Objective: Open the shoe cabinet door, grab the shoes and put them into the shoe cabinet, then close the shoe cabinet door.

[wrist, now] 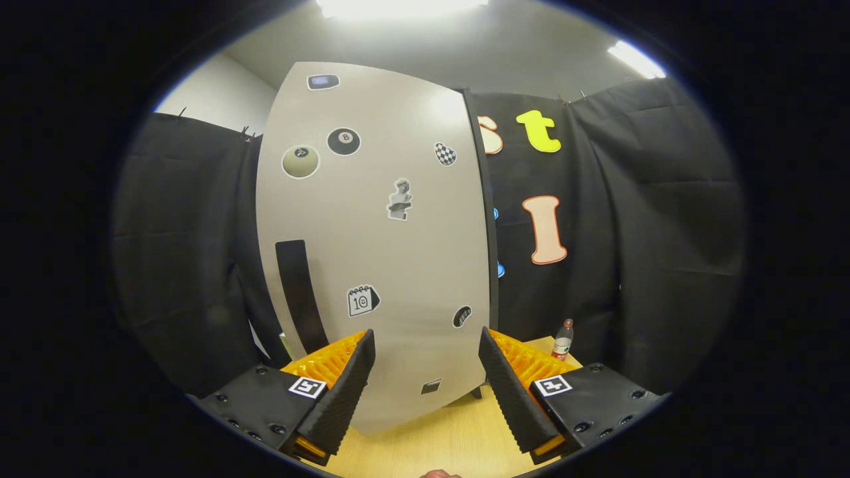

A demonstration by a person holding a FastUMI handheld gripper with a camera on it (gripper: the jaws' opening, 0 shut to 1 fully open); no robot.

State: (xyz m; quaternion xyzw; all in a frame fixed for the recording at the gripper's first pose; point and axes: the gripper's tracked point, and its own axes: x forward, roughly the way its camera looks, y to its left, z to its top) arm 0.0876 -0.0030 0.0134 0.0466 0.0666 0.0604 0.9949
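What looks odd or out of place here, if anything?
Nothing looks broken or spilled. The cabinet door is shut and covered in stickers. A bottle stands upright on the table beside the cabinet, an unexpected neighbour for shoes. The claw is open, facing the door.

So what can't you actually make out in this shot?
- Inside of the tall beige shoe cabinet: its sticker-covered door faces the gripper view and hides it.
- Shoes: I cannot tell where they are.
- Small clear plastic bottle on the light wooden table: too small for detail.
- The open gripper holds nothing; the cabinet's base lies behind its fingers.
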